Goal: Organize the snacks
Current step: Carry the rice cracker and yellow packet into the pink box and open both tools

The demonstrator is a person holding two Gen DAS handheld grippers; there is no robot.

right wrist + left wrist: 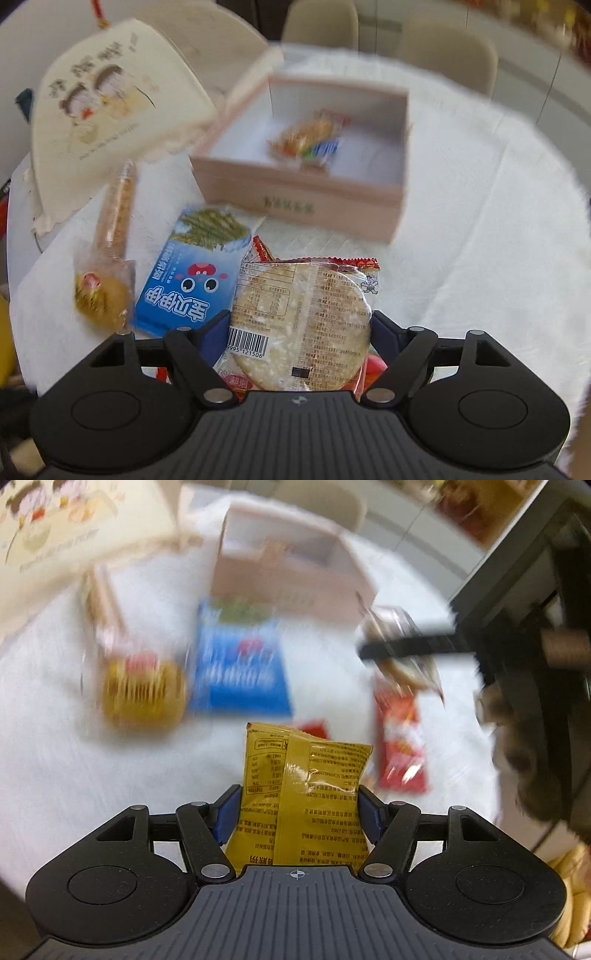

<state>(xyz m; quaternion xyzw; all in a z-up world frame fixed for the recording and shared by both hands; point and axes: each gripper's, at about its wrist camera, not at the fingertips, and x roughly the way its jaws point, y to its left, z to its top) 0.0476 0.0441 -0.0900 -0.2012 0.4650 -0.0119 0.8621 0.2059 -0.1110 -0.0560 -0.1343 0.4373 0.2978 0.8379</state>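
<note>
In the left wrist view my left gripper (299, 808) is shut on a yellow snack packet (306, 775), which stands upright between the blue pads. My right gripper (299, 332) is shut on a clear rice cracker packet (303, 317) with red edges, lifted off the cloth. From the left wrist view that same packet (395, 620) hangs at the right under a black finger (406, 646). An open pink box (295, 192) stands beyond, with one colourful snack (310, 140) inside. On the cloth lie a blue packet (192, 280), a gold-wrapped snack (99, 299) and a long stick snack (118, 206).
A red packet (400, 746) lies on the white cloth right of the yellow one. A cream fan-shaped card with a cartoon print (110, 103) leans at the back left. Beige chairs (321, 22) stand behind the round table. The cloth (480, 221) right of the box is bare.
</note>
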